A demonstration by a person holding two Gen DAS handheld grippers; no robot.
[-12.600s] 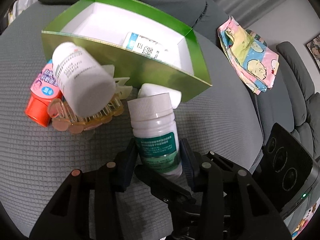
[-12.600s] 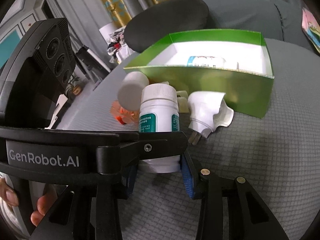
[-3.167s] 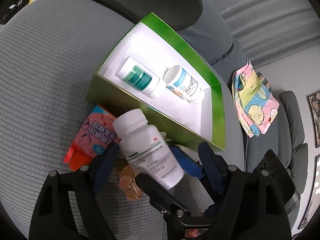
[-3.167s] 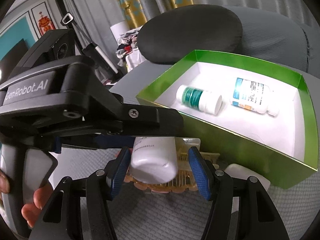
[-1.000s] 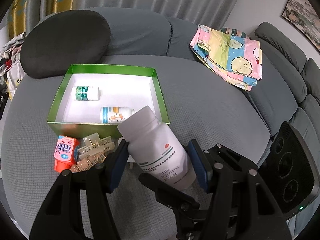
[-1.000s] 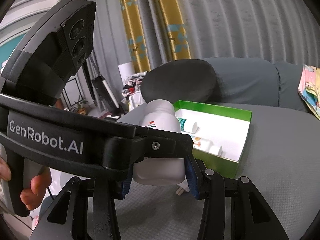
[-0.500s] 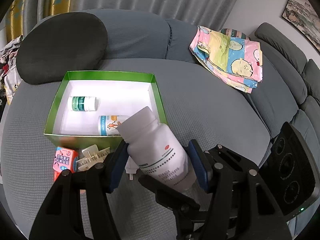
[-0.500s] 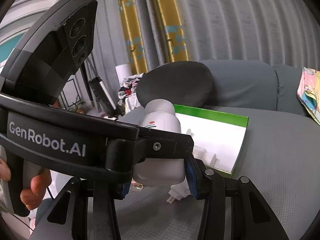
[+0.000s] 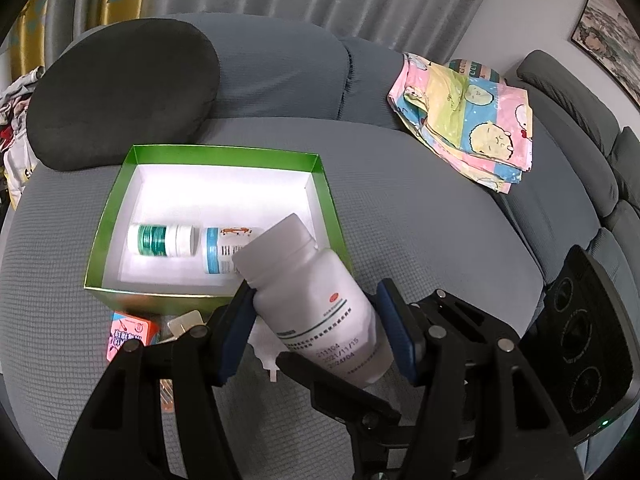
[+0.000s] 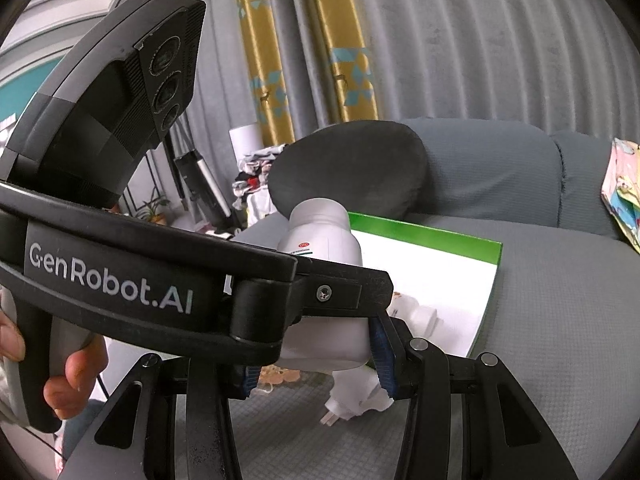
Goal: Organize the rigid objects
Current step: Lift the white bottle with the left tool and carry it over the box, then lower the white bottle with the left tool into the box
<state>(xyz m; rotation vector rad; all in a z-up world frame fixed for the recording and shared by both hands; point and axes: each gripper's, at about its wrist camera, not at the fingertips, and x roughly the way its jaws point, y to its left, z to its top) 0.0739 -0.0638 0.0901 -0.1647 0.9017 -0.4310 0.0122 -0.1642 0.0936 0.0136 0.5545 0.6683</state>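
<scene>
My left gripper (image 9: pixel 316 324) is shut on a large white pill bottle (image 9: pixel 316 296), held tilted with its cap over the near right corner of the green box (image 9: pixel 224 156). My right gripper (image 10: pixel 316 348) also closes on the same bottle's base (image 10: pixel 324 268). Two small bottles lie inside the box: a green-labelled one (image 9: pixel 160 240) and a blue-labelled one (image 9: pixel 222 250). An orange-capped pink pouch (image 9: pixel 128 334), a white plug (image 10: pixel 356 394) and an amber hair clip (image 10: pixel 280 374) lie on the grey cushion in front of the box.
A dark round cushion (image 9: pixel 120 92) lies behind the box. A pastel patterned cloth (image 9: pixel 464 112) lies on the sofa to the right. The sofa backrest and curtains stand beyond. The grey seat extends right of the box.
Both grippers have carried the large white bottle forward, so its cap now overlaps the box's near right corner. The box appears closer and larger.
</scene>
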